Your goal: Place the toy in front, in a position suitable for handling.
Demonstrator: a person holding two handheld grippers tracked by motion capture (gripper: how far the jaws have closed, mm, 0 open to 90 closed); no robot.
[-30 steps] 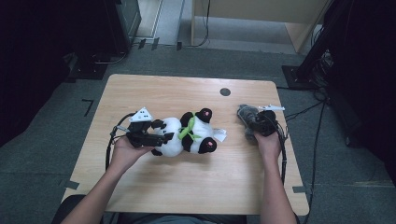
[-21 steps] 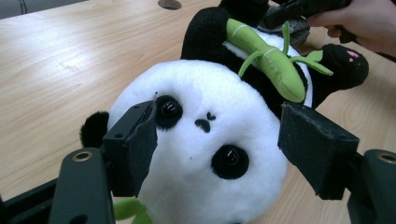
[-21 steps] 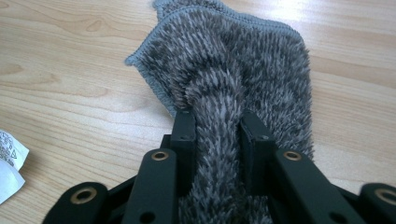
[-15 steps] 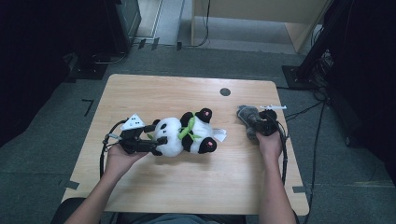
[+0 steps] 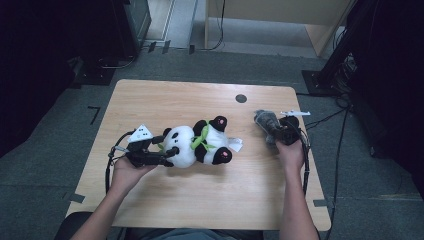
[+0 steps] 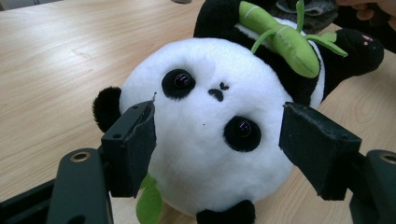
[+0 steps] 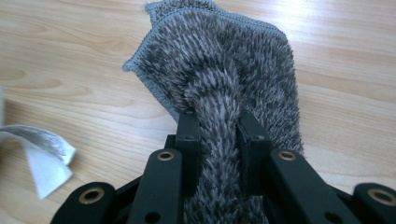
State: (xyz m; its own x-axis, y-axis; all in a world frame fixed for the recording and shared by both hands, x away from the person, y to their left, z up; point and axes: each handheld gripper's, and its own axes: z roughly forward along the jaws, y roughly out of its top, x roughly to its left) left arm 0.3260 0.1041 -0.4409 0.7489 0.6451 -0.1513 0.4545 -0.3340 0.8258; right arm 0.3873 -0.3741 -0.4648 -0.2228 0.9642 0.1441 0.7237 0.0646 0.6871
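Both grippers sit at the wooden table [image 5: 165, 210], one either side of the panda plush [image 5: 197, 145]. Taking the panda as the landmark: it lies on its side near the table's middle, head toward the person's left, a green bamboo stalk [image 6: 280, 37] across its black chest. Left gripper [image 5: 167, 149] is at the panda's head, jaws spread around the white face; in the left gripper view one pad touches the cheek beside the black ear, while the other stands just clear of the far cheek, so nothing is clamped. Well apart from the panda's feet, the right gripper [image 5: 280, 131] has just closed its jaws and now pinches a fold of the grey shaggy cloth [image 7: 224, 88], which lies bunched on the table. Just beside the panda's feet lies its white tag [image 7: 35, 154].
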